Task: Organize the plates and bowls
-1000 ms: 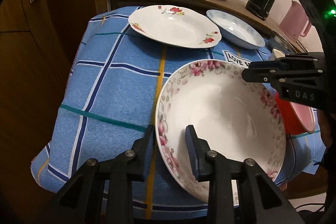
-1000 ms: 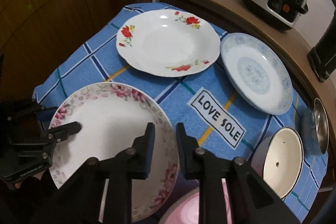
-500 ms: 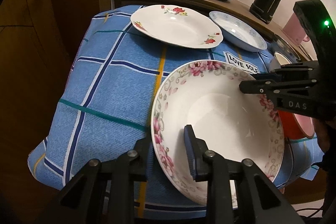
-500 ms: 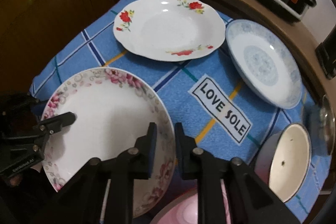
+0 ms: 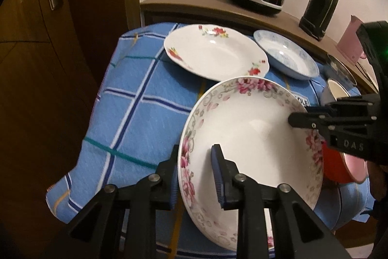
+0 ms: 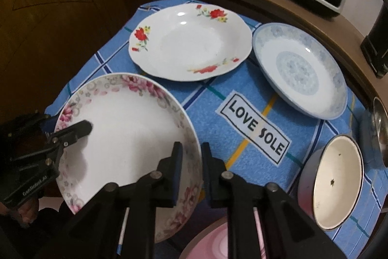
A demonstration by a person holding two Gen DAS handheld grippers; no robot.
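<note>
Nearest me, my left gripper (image 5: pixel 195 176) has its jaws clamped on the near rim of the pink-flowered plate (image 5: pixel 249 128), one pad inside, one outside, and my right gripper (image 6: pixel 191 169) pinches the opposite rim the same way. A second ago both pairs of jaws stood wider around that rim; they have narrowed onto it, and the plate now sits tilted and higher against the blue checked cloth (image 5: pixel 135 113), so I judge it lifted off the desk and ready to carry to a stack. Beyond it lie the red-flowered plate (image 6: pixel 189 43) and the blue-patterned plate (image 6: pixel 300 69), side by side and just apart. The left view alone shows a red bowl (image 5: pixel 332 169) tucked behind the plate's right edge; the right view alone shows the cream-lined bowl (image 6: pixel 337 186) tipped on its side and the full "LOVE SOLE" label (image 6: pixel 254 128).
</note>
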